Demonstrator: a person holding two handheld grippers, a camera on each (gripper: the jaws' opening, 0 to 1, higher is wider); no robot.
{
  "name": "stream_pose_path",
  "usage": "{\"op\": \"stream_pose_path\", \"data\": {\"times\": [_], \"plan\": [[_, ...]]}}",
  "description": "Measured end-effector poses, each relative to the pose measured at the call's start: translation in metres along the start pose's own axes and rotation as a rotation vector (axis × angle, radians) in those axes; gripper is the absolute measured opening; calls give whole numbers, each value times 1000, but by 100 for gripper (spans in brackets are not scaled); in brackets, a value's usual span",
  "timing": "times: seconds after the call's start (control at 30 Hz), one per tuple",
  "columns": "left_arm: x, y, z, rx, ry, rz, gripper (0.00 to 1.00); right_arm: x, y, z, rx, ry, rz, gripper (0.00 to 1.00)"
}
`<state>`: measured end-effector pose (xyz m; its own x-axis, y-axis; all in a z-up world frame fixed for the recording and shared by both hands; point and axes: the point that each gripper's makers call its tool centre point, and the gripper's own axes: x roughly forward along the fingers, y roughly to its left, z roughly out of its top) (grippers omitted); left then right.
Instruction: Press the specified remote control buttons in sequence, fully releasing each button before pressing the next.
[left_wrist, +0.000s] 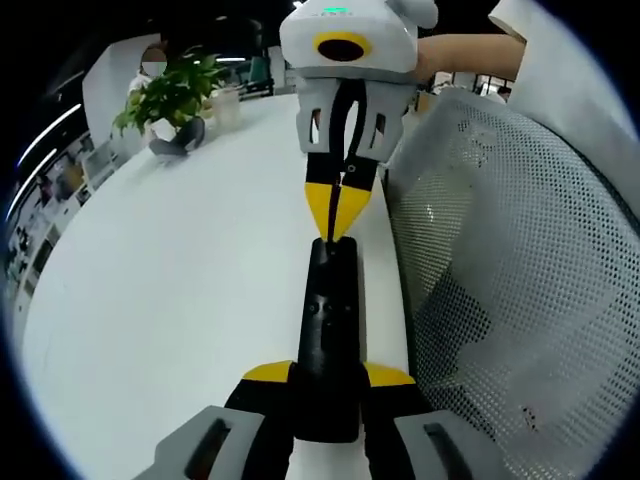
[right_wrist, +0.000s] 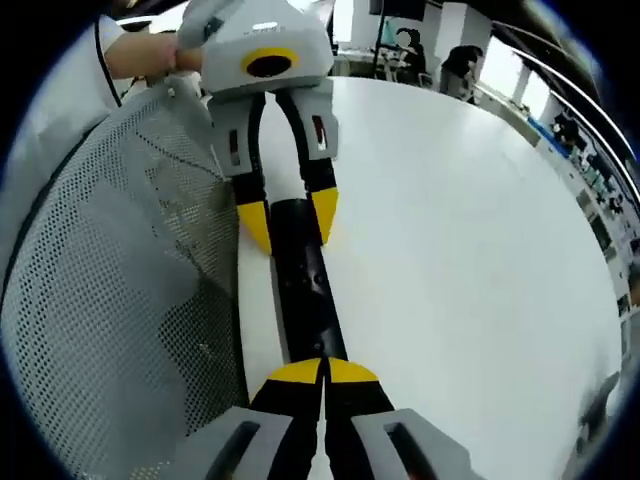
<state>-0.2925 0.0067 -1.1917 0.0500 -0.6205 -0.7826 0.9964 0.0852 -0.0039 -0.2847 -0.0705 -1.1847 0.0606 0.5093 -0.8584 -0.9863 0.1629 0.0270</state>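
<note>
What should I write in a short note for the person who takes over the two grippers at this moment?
Left gripper: shut on the black remote control, clamping one end from both sides.
Right gripper: jaws closed together, yellow tips down at the other end of the remote control; whether they press a button cannot be told.
The remote lies along the edge of the white table, beside a mesh chair back. A potted plant stands at the far end.
Done: remote held steady. Left: which buttons were pressed is not visible, so check the sequence before going on.
</note>
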Motion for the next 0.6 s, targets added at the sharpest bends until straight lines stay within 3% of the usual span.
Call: {"op": "stream_pose_path", "data": {"times": [0.33, 0.53, 0.6], "plan": [[-1, 0, 0, 11, 17, -11, 24, -2, 2, 11, 1, -70, -6, 0], [-2, 0, 0, 7, 29, -10, 24, 6, 6, 6, -64, -7, 28, 0], [-2, 0, 0, 6, 34, -10, 24, 4, 5, 8, -64, -15, 29, 0]]}}
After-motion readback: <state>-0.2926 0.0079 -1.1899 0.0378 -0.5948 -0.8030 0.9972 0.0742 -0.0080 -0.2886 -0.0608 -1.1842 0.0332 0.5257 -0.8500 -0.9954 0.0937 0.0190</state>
